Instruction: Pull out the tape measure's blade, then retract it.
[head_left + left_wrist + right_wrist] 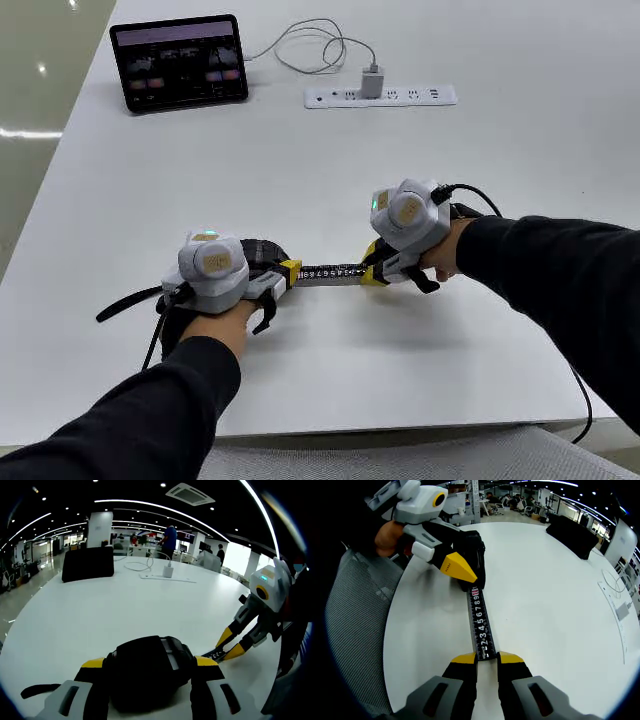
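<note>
Left hand-held gripper [283, 274] clamps the black rounded tape measure case [147, 672], right hand-held gripper [487, 658] pinches its dark numbered blade [481, 622] (short stretch out) over the white surface [300, 150]

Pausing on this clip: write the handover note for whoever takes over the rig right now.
Left tool: shut on the tape measure, low on the white table.
Right tool: shut on the tip of the blade.
Done: a short stretch of blade is out, running straight between the two tools.
Left: probably pull a bit further, then ease the blade back into the case.
</note>
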